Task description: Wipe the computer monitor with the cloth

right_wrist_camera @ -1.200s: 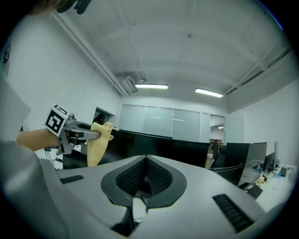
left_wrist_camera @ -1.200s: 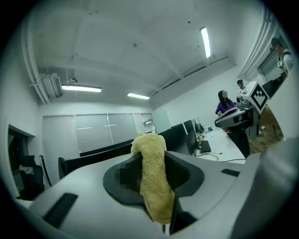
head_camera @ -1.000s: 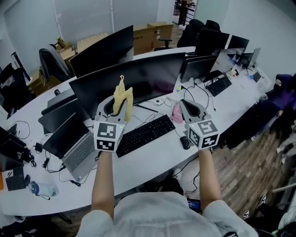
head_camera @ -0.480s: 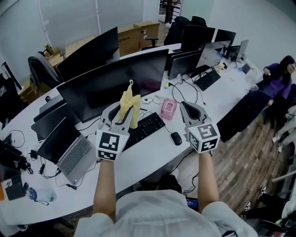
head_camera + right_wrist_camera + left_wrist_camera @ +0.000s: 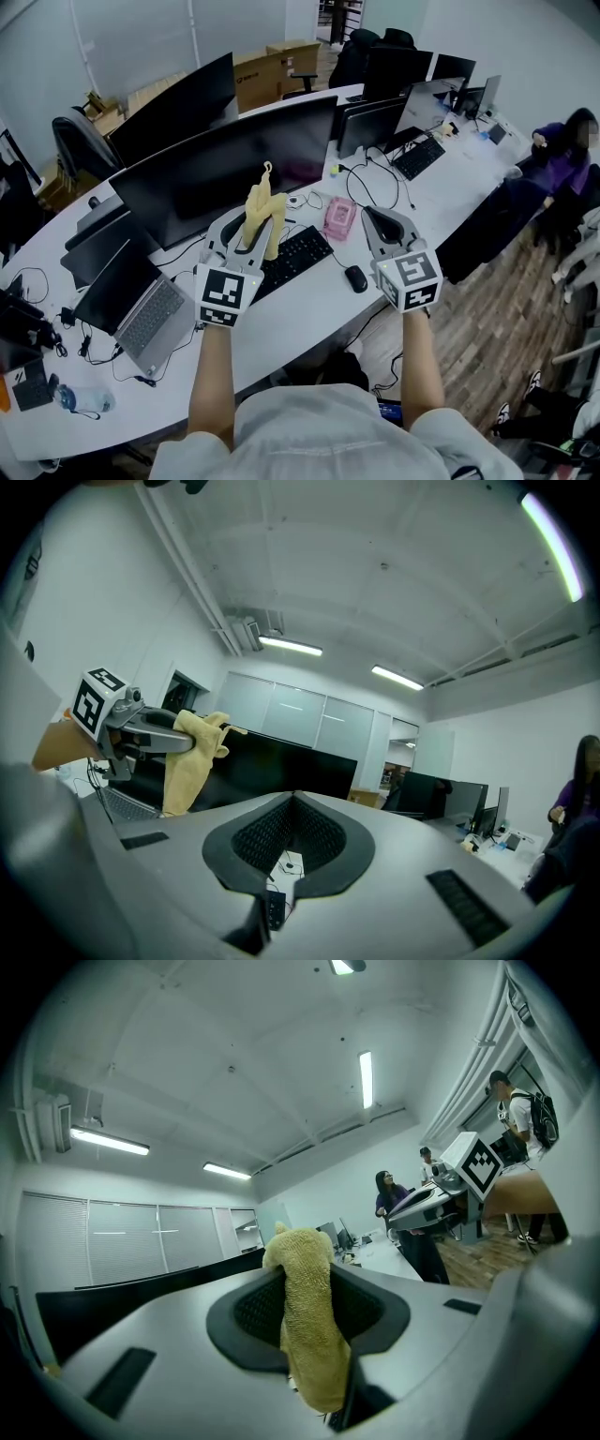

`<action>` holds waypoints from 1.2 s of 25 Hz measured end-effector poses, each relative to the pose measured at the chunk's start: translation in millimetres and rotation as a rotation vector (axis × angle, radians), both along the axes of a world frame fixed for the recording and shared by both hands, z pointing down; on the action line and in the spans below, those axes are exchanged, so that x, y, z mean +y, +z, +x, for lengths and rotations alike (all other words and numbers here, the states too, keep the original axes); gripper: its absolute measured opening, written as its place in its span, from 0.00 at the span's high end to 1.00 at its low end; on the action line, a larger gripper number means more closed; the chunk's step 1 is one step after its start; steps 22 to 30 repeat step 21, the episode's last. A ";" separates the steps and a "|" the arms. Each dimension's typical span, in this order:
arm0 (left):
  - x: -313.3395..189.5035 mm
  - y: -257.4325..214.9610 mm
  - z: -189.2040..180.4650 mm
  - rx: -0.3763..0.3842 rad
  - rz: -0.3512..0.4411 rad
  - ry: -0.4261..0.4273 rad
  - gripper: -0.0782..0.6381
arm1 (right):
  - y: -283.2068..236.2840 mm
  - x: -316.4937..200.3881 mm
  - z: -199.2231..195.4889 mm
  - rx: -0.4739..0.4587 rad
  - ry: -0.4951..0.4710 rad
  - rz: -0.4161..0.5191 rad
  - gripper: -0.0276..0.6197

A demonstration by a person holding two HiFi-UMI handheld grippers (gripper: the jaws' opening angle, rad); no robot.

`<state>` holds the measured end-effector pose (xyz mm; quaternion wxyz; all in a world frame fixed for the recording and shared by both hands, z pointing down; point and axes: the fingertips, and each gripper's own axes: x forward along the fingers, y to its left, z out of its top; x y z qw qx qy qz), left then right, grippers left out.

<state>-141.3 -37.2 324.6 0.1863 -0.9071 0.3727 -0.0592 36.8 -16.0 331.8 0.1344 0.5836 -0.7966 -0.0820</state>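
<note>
Limp yellow cloth [image 5: 264,220] upright before dark monitor [image 5: 225,169]

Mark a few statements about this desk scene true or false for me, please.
1. The left gripper holds a yellow cloth. True.
2. The right gripper grips a second cloth. False: its fingers are together with nothing between them.
3. A mouse lies on the desk beside the keyboard. True.
4. The laptop is closed. False: it stands open.
</note>
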 end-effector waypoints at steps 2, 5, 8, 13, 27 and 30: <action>-2.3 0.7 1.3 0.002 -0.001 0.003 0.71 | 0.0 -2.0 -0.4 0.003 0.001 0.000 0.92; -3.6 2.9 6.1 0.003 -0.005 0.010 0.71 | 0.5 -2.1 1.4 0.011 0.003 -0.003 0.92; -4.8 3.0 9.8 0.001 -0.006 0.016 0.71 | -0.1 -2.9 3.7 0.013 0.011 -0.004 0.92; -7.3 5.1 14.4 -0.004 -0.008 0.019 0.71 | -0.7 -4.4 9.9 0.020 0.024 -0.002 0.92; -12.0 6.1 16.9 -0.005 -0.012 0.010 0.71 | 0.4 -9.4 14.7 0.021 0.026 -0.005 0.92; -12.0 6.1 16.9 -0.005 -0.012 0.010 0.71 | 0.4 -9.4 14.7 0.021 0.026 -0.005 0.92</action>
